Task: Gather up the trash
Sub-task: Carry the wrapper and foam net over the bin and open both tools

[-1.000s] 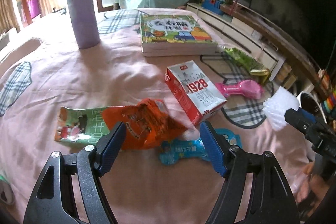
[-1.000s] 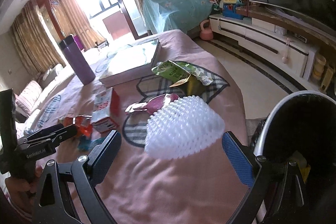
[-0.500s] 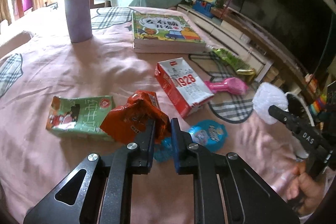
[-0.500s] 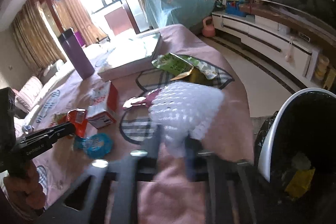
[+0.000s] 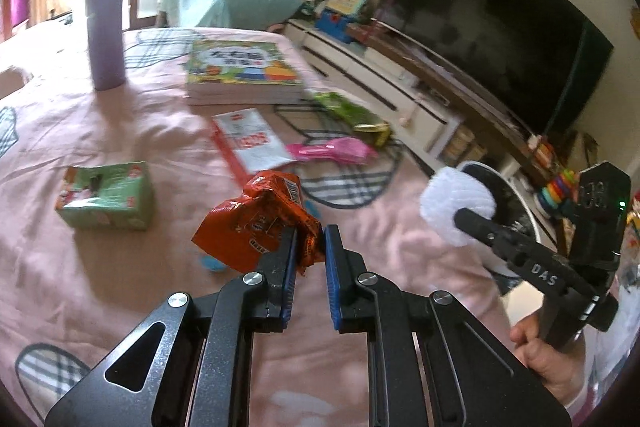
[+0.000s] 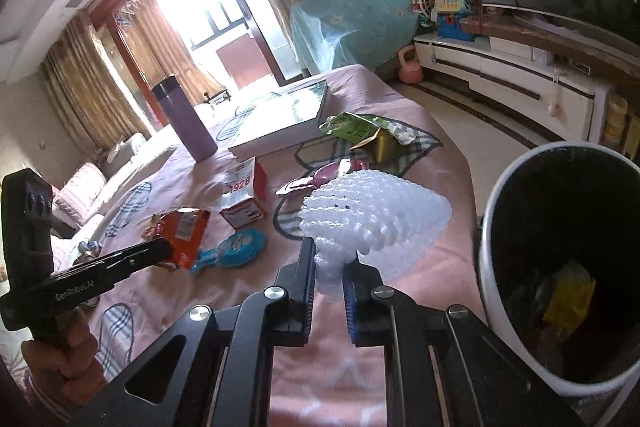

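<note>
My left gripper [image 5: 310,241] is shut on a crumpled orange snack wrapper [image 5: 256,223], held a little above the pink tablecloth [image 5: 120,287]. My right gripper [image 6: 327,265] is shut on a white foam fruit net [image 6: 372,215], which sticks up beside the bin. A white bin [image 6: 486,267] with a black liner stands at the table's right edge, with yellow scraps inside. Still on the cloth lie a blue wrapper [image 6: 236,247], a red-and-white carton [image 5: 252,143], a pink wrapper [image 5: 336,151], a green wrapper [image 5: 344,109] and a green pack [image 5: 106,197].
A purple flask [image 5: 105,27] and a stack of picture books [image 5: 242,71] stand at the far side of the table. A white TV cabinet [image 5: 384,87] with a dark screen runs along the right wall. A person's hand [image 5: 552,359] holds the right gripper's handle.
Both grippers have shut, the left on the orange wrapper, the right on the foam net. Each has lifted its piece off the cloth and swung right toward the bin.
</note>
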Demonstrator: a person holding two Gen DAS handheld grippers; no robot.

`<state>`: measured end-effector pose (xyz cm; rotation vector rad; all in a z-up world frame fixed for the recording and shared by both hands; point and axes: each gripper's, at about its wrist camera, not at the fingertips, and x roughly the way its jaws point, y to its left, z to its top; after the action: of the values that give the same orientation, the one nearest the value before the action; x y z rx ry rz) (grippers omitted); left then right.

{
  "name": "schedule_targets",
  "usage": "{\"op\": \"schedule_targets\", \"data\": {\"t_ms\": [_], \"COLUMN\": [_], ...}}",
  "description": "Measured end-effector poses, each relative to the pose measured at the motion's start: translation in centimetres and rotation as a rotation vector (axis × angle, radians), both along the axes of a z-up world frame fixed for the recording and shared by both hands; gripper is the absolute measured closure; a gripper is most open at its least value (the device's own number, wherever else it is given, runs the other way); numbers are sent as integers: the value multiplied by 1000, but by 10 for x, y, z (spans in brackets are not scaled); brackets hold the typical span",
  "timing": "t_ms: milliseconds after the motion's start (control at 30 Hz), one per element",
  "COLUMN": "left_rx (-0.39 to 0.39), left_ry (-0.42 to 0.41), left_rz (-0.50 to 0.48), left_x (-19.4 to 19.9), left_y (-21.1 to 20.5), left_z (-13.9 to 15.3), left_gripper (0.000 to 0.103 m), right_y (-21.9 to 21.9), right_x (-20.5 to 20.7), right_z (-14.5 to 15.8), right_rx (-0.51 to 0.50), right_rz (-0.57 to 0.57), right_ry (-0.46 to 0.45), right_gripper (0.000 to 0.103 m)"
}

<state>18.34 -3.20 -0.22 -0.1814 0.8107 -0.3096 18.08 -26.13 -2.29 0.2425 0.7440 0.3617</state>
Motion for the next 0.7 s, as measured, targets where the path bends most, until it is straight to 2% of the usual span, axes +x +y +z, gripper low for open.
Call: {"op": "schedule_targets", "data": {"t_ms": [433,700], "left_rx": [-14,3], "left_ry": [-2,-18], "left_rz": [-151,-236], "left_x": [-10,-12], "left_y": [-72,-120], "left_z": [7,15], "left_gripper": [91,91], "right_y": [-52,-94], "right_x": [-35,-48], "right_z": [15,12], "right_rx": [28,41], "right_rz": [-95,-179], "right_ry": [-30,-22], "right_gripper": [90,90]}}
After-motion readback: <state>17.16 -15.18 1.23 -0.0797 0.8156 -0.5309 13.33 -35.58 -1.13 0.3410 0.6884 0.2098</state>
